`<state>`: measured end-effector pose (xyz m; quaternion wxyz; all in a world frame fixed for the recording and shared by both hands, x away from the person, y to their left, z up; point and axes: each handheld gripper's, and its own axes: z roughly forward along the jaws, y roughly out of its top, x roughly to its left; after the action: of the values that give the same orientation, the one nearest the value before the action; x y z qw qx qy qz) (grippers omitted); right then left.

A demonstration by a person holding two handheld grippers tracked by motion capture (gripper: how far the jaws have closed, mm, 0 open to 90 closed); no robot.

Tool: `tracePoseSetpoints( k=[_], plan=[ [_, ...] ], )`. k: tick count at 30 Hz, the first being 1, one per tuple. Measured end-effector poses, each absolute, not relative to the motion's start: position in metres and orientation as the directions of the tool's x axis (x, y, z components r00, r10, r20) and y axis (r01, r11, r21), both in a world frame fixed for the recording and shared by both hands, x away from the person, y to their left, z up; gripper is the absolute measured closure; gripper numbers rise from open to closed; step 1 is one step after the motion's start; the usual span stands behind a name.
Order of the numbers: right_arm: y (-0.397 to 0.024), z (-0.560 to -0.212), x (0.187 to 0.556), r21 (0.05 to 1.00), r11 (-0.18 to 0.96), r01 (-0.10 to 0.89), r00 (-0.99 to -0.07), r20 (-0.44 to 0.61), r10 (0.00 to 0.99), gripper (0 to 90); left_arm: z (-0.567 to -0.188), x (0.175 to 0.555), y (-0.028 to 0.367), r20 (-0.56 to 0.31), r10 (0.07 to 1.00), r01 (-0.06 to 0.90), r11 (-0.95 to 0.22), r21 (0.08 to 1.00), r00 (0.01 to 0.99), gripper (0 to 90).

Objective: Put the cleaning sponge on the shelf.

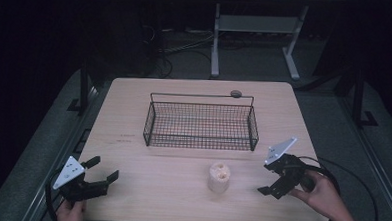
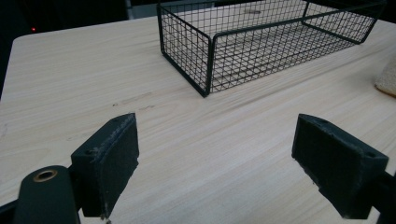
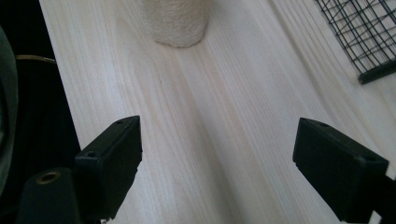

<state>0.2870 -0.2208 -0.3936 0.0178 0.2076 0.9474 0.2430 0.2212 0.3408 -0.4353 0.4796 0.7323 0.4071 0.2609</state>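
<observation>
Cream rough-textured cylinder with two top holes [image 1: 219, 177] upright on pale wood-grain counter [image 1: 180, 190], black wire-mesh rectangular basket [image 1: 201, 125] behind, left claw [image 1: 104, 168] spread, right claw [image 1: 265, 178] spread, both empty

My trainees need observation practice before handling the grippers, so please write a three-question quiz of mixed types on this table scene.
1. True or false: the black wire mesh basket holds the cream cylindrical holder with two top holes.
2. Multiple choice: which gripper is nearer the holder? A) left gripper B) right gripper C) both touch it
3. Fill in: both grippers' jaws stand ____ over the pale wooden table.

Key:
1. False; the holder stands on the table in front of the basket.
2. B
3. open, with nothing between them
</observation>
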Motion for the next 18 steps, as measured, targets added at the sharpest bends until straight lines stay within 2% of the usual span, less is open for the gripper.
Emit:
tracePoseSetpoints(
  k=[18],
  plan=[
    [-0.195,-0.381,0.298,0.438,0.834,0.334,-0.937,0.062,0.343,15.0,-0.435,0.221,0.342,-0.008,0.848,0.343,-0.205,0.917,0.53,14.1]
  ],
)
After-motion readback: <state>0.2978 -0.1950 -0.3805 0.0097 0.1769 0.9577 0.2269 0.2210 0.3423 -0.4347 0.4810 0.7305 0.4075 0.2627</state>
